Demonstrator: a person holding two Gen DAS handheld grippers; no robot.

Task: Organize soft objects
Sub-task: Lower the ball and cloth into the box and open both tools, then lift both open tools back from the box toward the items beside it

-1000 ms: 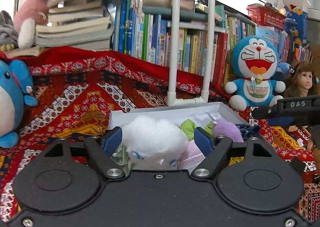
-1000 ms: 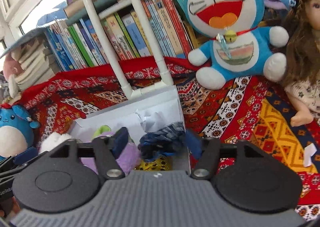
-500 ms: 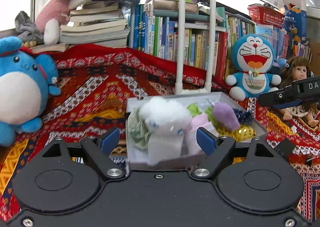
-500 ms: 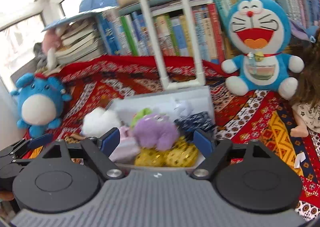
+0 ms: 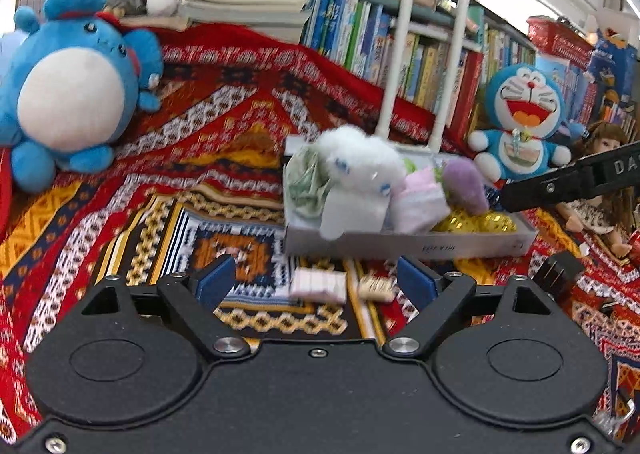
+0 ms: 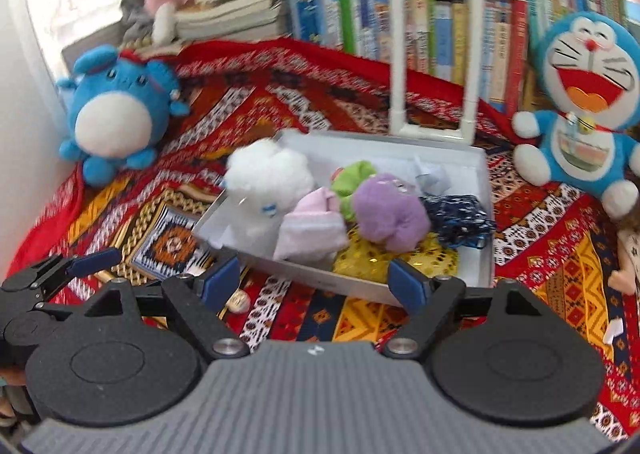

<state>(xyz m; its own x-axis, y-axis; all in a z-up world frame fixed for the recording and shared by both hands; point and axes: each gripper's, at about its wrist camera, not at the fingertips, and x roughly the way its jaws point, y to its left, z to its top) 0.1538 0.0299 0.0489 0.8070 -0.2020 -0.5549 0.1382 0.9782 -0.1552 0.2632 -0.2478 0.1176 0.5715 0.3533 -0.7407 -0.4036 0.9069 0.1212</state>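
A white tray [image 5: 400, 245] on the patterned cloth holds a white plush [image 5: 360, 170], a pink cloth [image 5: 424, 202], a purple plush [image 5: 464, 182] and gold sequin fabric [image 5: 476, 222]. My left gripper [image 5: 316, 282] hovers in front of the tray, jaws opening, nothing between them. A small pink folded piece [image 5: 318, 286] and a tan bit [image 5: 376, 288] lie on the cloth beneath it. My right gripper [image 6: 316, 282] stands open before the tray [image 6: 485, 214], empty. That view also shows the white plush [image 6: 268, 178], a green toy [image 6: 352, 182], the purple plush [image 6: 392, 210] and a navy cloth [image 6: 460, 218].
A round blue plush [image 5: 76, 86] sits at the left, a blue cat plush [image 5: 524, 122] and a doll [image 5: 600, 174] at the right. Books [image 5: 360, 30] line the back. A white pipe frame [image 5: 424, 54] stands behind the tray. Red patterned cloth [image 5: 160, 190] covers the surface.
Both grippers have drawn back from the tray, so it looks smaller and farther. Their jaws have spread wider. The right wrist view has rolled level.
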